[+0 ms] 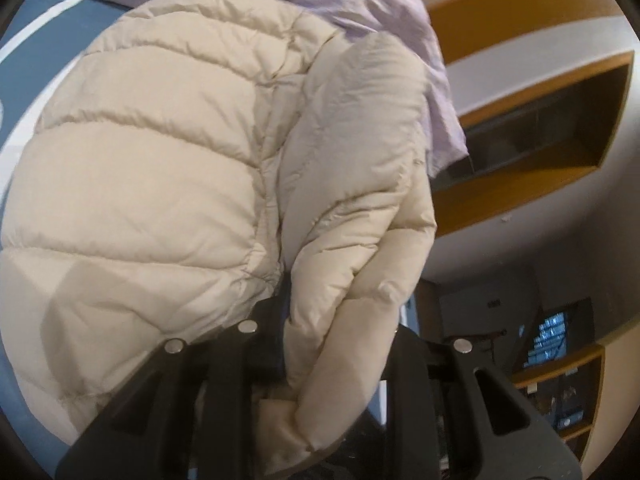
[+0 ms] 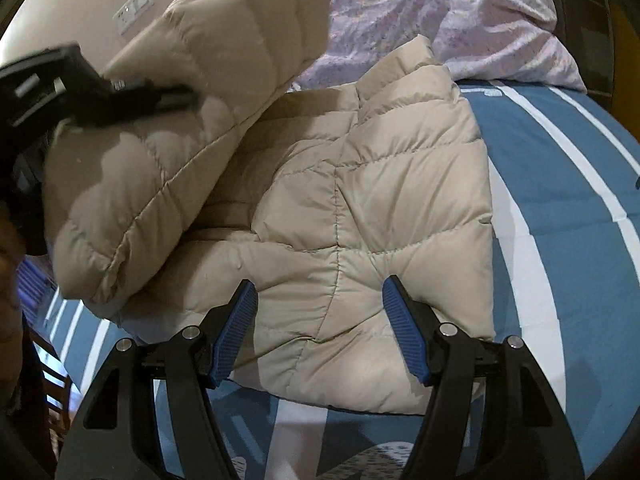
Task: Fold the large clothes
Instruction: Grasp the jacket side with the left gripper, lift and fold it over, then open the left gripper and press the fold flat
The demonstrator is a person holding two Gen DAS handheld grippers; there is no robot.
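Honestly, my left gripper (image 1: 288, 364) pinches the puffer jacket (image 2: 360, 216) sleeve (image 2: 180, 140); it may slip, right gripper (image 2: 320, 328) gaping empty just above.

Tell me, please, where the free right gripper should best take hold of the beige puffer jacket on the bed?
Probably the puffer jacket hem edge nearest the right gripper, approached from the near side: it lies flat on the bed, thin enough for the open jaws, while the left gripper holds the lifted part.
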